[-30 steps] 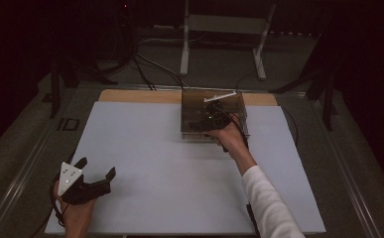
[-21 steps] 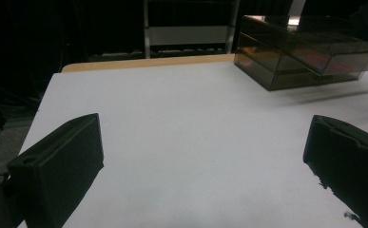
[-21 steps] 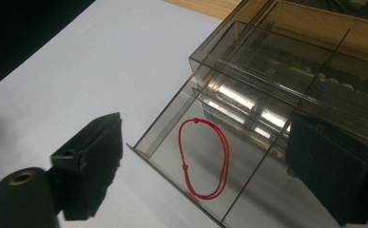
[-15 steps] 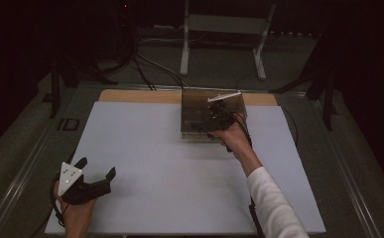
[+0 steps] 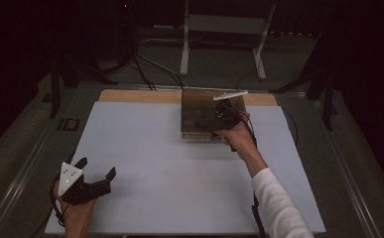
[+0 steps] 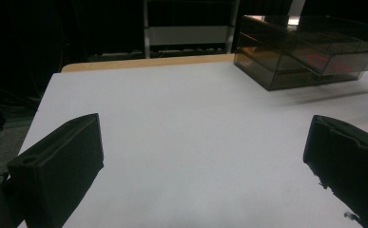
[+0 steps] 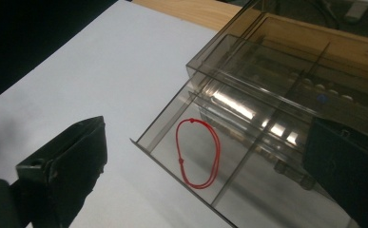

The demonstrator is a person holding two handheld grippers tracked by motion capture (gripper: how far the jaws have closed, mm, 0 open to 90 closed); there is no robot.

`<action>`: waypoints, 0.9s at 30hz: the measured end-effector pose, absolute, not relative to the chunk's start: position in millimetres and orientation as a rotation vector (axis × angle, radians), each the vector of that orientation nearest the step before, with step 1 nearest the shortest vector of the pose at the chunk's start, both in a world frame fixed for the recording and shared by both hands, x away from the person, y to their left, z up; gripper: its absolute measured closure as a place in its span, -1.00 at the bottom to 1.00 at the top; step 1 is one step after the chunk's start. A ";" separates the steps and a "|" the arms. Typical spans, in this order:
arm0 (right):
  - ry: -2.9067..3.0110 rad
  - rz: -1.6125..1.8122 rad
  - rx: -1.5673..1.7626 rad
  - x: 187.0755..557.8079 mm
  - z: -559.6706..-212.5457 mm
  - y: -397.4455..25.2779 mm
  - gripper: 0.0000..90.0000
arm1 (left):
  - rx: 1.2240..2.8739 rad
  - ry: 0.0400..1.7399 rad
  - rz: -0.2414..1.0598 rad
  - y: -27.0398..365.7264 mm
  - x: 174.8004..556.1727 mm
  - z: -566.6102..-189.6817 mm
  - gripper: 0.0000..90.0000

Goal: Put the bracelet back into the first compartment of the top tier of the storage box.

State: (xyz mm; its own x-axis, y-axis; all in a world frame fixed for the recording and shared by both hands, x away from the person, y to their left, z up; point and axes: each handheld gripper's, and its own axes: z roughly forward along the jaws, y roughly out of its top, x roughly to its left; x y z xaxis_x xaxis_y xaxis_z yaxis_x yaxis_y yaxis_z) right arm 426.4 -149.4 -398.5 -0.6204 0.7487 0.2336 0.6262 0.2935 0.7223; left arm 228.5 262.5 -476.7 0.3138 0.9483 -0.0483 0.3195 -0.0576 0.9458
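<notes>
Nearest the person, the left gripper [image 5: 96, 174] rests low on the white table cover [image 5: 145, 168] at the front left corner, its jaws spread wide apart and empty, pointing toward the far right where the drawer box [image 6: 305, 52] stands well apart from it. Farther out, on the right half of the table, the right gripper [image 5: 223, 113] is held at the near right side of this smoky see-through box [image 5: 204, 116], and its own view shows its two black jaws released, wide apart, with nothing between them. Between those jaws, and below them, lies an open drawer [image 7: 210, 175] pulled out of the box, its front rim running slantwise across the right gripper view. In the drawer's left compartment lies a red string loop [image 7: 198, 153], flat on the drawer floor, a narrow oval whose long axis runs from the box side toward the drawer's front rim; a small knot sits on its left strand. Beyond the box the bare wooden edge of the table [image 5: 140, 95] shows along the far side
</notes>
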 end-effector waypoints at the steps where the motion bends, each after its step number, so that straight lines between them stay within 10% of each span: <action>1: 2.401 1.234 1.284 426.2 -397.9 -150.2 -0.97 | 1.584 1.187 0.792 262.5 228.5 -476.7 -0.98; 27: 2.360 1.237 1.268 417.9 -399.2 -166.6 -0.96 | 1.588 1.188 0.788 261.9 228.8 -477.3 -0.98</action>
